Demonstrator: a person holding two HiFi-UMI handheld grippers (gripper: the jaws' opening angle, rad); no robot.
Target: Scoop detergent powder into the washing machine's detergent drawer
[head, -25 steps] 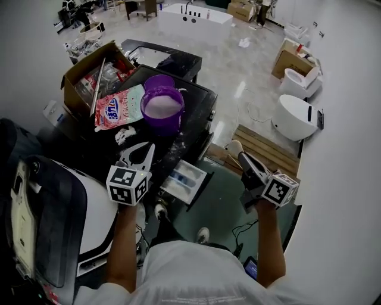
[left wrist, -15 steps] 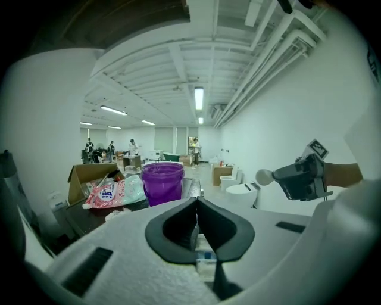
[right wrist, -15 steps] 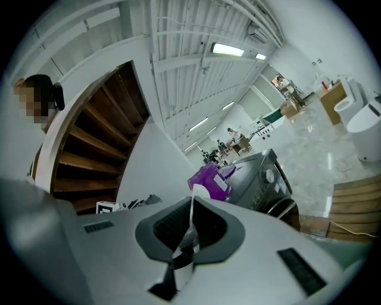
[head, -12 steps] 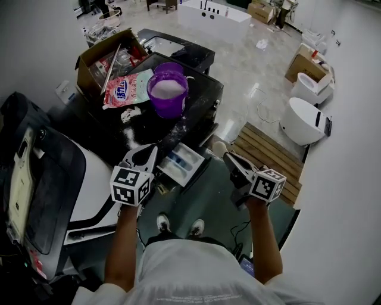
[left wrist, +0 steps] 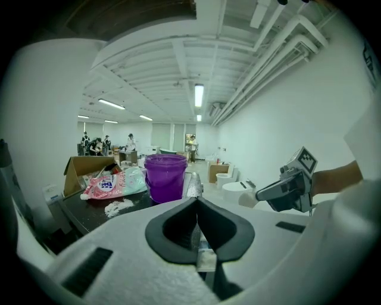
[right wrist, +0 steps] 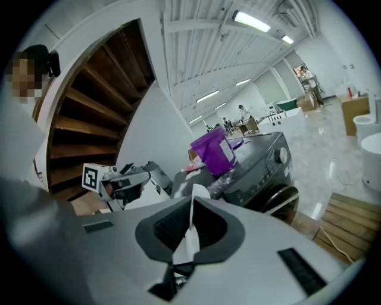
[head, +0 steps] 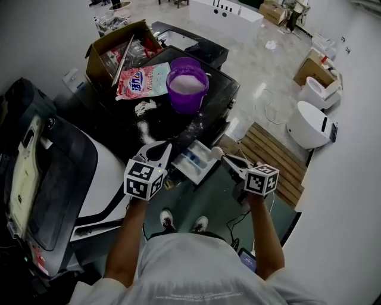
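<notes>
Pinching the probably light, stiff scoop by its thin handle suits the right gripper; the left gripper is closed, empty.

big open test hall, prob. lab: loose toilets, bathtub, cardboard boxes, exposed ceiling pipes

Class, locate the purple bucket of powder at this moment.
In the head view, the purple bucket stands upper centre on the washing machine's dark top, just right of the pink detergent bag.
</notes>
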